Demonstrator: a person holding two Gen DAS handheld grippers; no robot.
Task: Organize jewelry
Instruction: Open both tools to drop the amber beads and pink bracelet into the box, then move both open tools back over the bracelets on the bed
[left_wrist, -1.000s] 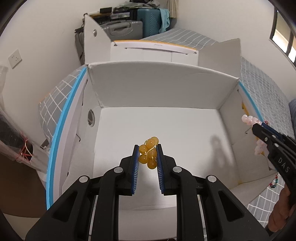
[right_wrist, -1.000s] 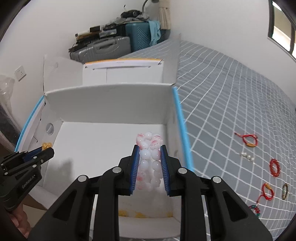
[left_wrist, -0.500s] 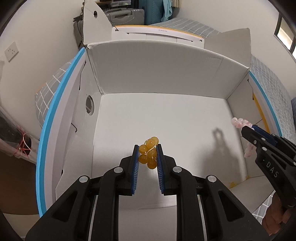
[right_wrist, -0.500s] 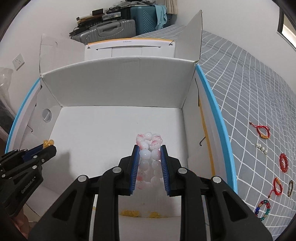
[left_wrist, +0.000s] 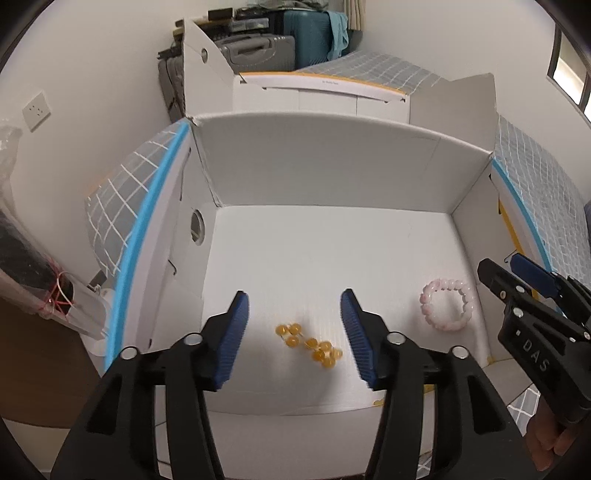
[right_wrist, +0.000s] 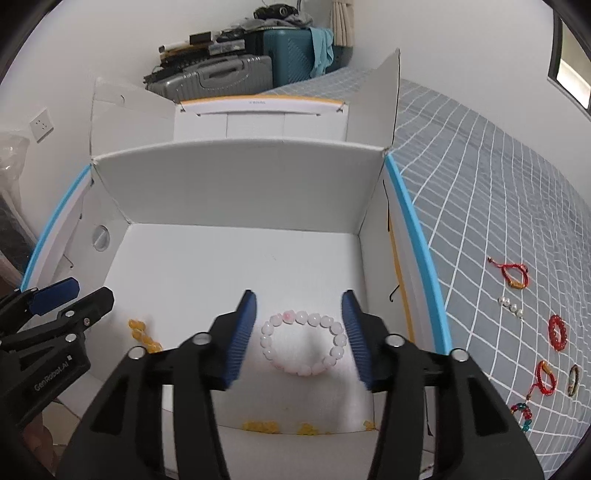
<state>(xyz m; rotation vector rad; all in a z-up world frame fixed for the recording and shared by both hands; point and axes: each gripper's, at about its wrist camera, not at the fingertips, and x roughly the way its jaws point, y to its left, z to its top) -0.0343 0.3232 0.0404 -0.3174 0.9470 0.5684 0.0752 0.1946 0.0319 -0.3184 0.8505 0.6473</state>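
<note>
Your left gripper (left_wrist: 293, 325) hangs over the open white cardboard box with blue-edged flaps (left_wrist: 317, 173), its blue-padded jaws opening, nothing pressed between them. The amber bead bracelet (left_wrist: 310, 345) lies loose on the box floor, low centre of the left wrist view, in the gap between the pads but touching neither. Your right gripper (right_wrist: 299, 326) is likewise released, jaws opening; the pale pink and white bead bracelet (right_wrist: 304, 341) rests flat on the floor as a full ring, framed between the pads in the lower middle of the right wrist view. In the left view that pink ring sits at the right, near the box's right wall. On the grey checked bedspread (right_wrist: 498, 192), right edge of the right view, well apart from the box: several red cord bracelets (right_wrist: 515, 275), a short row of pearls (right_wrist: 511, 306), a multicoloured bead strand (right_wrist: 522, 415).
</note>
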